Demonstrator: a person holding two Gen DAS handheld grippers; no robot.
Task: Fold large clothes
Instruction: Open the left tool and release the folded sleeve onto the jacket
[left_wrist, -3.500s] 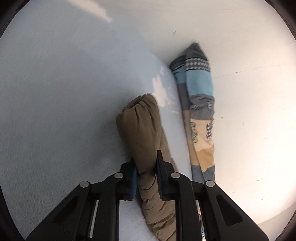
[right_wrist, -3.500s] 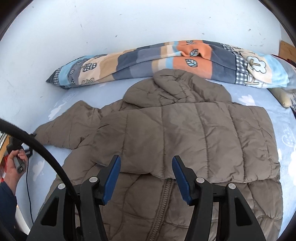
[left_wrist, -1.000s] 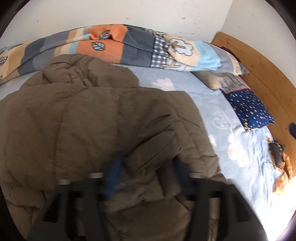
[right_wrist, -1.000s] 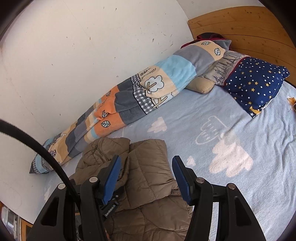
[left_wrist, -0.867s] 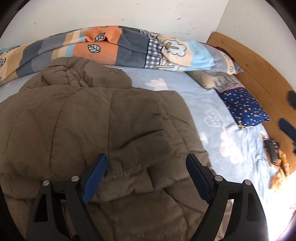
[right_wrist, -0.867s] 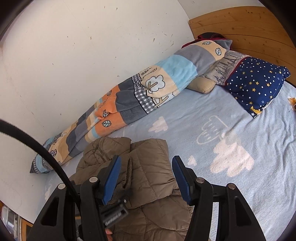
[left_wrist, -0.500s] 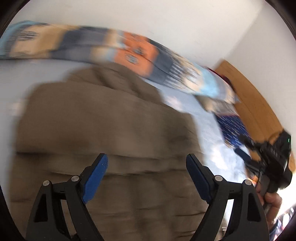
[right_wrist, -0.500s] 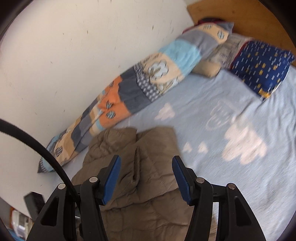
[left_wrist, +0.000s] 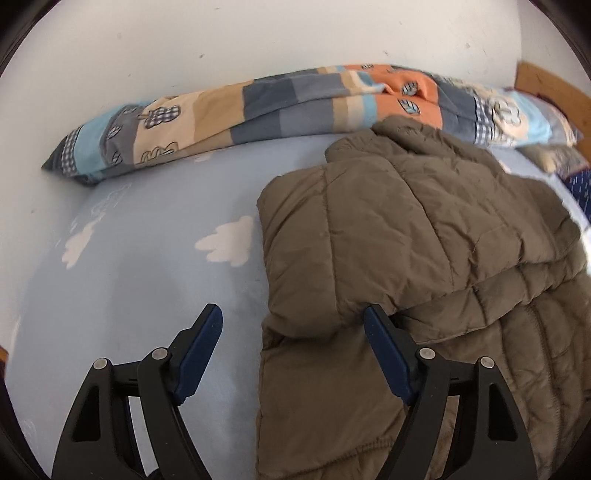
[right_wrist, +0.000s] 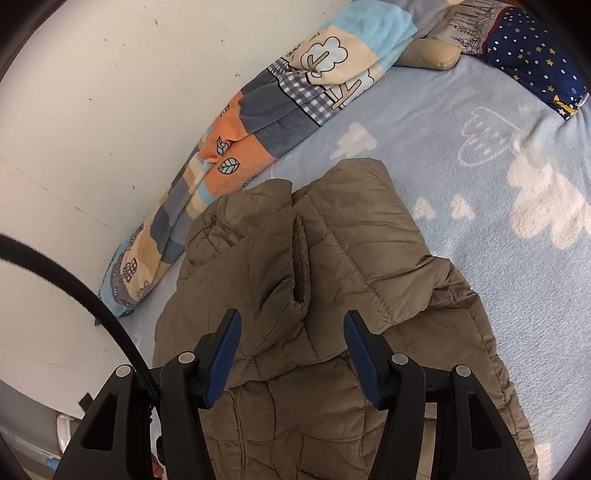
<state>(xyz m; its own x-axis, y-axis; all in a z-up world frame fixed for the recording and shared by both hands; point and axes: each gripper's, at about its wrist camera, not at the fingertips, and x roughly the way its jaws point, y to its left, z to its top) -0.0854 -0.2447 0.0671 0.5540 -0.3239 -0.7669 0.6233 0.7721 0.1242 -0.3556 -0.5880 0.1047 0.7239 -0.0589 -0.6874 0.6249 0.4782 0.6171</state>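
Note:
A brown quilted puffer jacket (left_wrist: 424, 258) lies on the light blue bed sheet (left_wrist: 147, 258), both sleeves folded across its front. My left gripper (left_wrist: 291, 332) is open and empty over the jacket's left edge, its right finger (left_wrist: 384, 343) touching the fabric. In the right wrist view the jacket (right_wrist: 332, 277) fills the middle, and my right gripper (right_wrist: 291, 343) is open and empty just above the folded sleeves.
A rolled patchwork blanket (left_wrist: 295, 103) lies along the white wall behind the jacket, also in the right wrist view (right_wrist: 266, 122). A navy star pillow (right_wrist: 535, 55) and a beige cushion (right_wrist: 428, 55) sit at the bed head. A wooden headboard (left_wrist: 550, 92) is at far right.
My left gripper let go of the sleeve, opened, and swung left to the jacket's left edge. My right gripper dropped closer over the folded sleeves. Both sleeves now lie across the jacket.

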